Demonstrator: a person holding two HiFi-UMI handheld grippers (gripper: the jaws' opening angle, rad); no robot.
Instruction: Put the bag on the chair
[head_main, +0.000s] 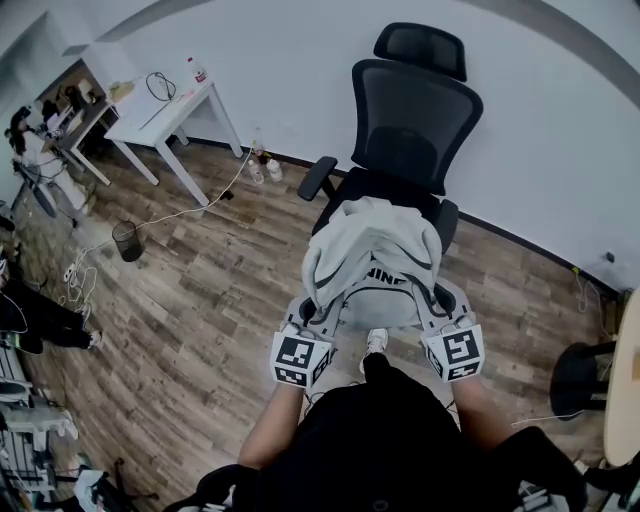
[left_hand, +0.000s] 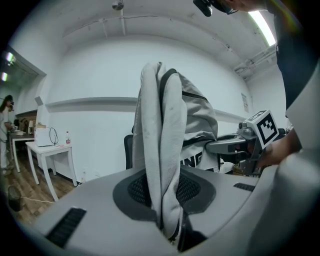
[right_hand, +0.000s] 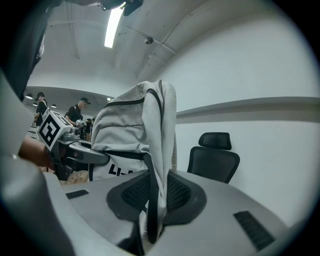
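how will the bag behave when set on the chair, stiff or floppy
Probably floppy: the bag drapes and folds between the left gripper and right gripper, each shut on a thin fold of fabric. Its creased shell suggests little inside, so likely light. On the chair it may slump rather than stand upright.

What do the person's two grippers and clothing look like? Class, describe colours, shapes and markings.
The left gripper and right gripper are alike: broad pale-grey plastic jaws with dark, mesh-textured oval pads, each carrying a white cube printed with black square markers. The person wears a black top.
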